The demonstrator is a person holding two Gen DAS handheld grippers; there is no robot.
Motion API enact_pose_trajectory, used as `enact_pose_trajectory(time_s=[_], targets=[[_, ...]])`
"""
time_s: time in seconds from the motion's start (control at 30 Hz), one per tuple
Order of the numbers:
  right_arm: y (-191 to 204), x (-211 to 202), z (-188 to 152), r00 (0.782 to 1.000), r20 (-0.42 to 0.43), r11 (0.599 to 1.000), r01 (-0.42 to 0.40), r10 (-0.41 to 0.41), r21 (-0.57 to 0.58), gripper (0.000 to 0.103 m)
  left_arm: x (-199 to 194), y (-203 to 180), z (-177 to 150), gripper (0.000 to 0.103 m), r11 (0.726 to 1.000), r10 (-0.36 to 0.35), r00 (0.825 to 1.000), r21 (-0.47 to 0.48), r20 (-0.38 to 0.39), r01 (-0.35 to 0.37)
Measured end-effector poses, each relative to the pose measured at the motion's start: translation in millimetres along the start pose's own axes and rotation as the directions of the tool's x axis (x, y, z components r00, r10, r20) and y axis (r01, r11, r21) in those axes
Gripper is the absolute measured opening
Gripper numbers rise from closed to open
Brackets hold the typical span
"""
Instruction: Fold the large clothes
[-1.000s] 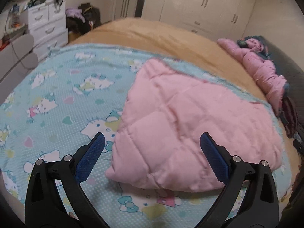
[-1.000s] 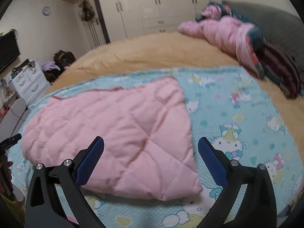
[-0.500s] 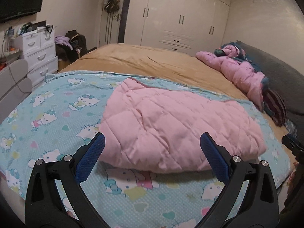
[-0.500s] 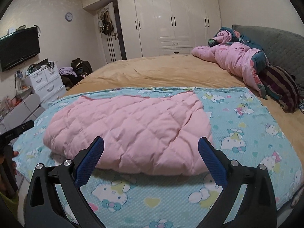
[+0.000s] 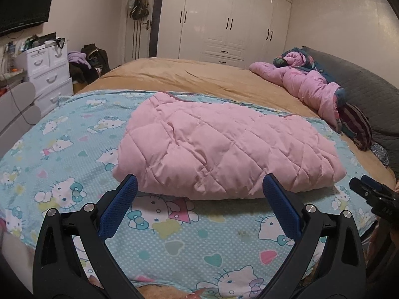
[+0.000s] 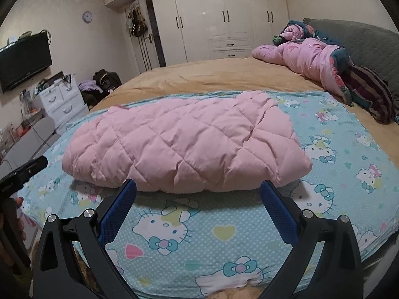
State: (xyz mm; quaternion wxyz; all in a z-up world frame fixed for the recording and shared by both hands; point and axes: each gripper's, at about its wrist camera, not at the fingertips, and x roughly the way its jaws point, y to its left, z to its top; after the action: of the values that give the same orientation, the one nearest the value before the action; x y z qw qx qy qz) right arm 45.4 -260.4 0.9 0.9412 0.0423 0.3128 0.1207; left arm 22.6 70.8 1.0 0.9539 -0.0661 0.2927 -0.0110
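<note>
A pink quilted padded garment [image 5: 224,147] lies folded into a compact bundle on a light-blue cartoon-cat sheet [image 5: 174,236] spread over the bed; it also shows in the right wrist view [image 6: 184,144]. My left gripper [image 5: 199,186] is open and empty, held back from the bundle's near edge above the sheet. My right gripper [image 6: 198,189] is open and empty, also just short of the near edge. Each gripper's tip shows at the edge of the other's view: the right one [image 5: 374,196], the left one [image 6: 22,174].
The tan bed cover [image 5: 199,77] stretches behind. A second pink jacket and dark clothes [image 5: 311,84] are piled by the grey headboard [image 5: 369,92]. White drawers [image 5: 47,69] and a TV [image 5: 22,2] stand left; white wardrobes [image 5: 224,17] fill the back wall.
Both grippers have pulled back and lowered away from the folded pink garment, toward the bed's near edge. The garment lies still. Both stay open.
</note>
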Motion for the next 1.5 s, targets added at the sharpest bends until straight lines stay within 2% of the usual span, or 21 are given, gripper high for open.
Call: enact_pose_trajectory(time_s=[0.2,0.67,1.5], targets=[[-1,3,-1,1.000,-0.025,1.000,0.005,-0.005,-0.005,0.099,2,-2,-1,0.094,1.000,0.020,1.000,0.000,-0.013,-0.020],[9,1,0,1.000,-0.022,0.999,0.003,-0.004,-0.038,0.099,4,0,1,0.094,0.998,0.055,0.998,0.004,-0.023,-0.055],[10,-1,3,1.000,-0.021,0.999,0.002,-0.003,-0.047,0.099,3,1,2,0.094,0.998,0.064,0.998,0.013,-0.025,-0.063]])
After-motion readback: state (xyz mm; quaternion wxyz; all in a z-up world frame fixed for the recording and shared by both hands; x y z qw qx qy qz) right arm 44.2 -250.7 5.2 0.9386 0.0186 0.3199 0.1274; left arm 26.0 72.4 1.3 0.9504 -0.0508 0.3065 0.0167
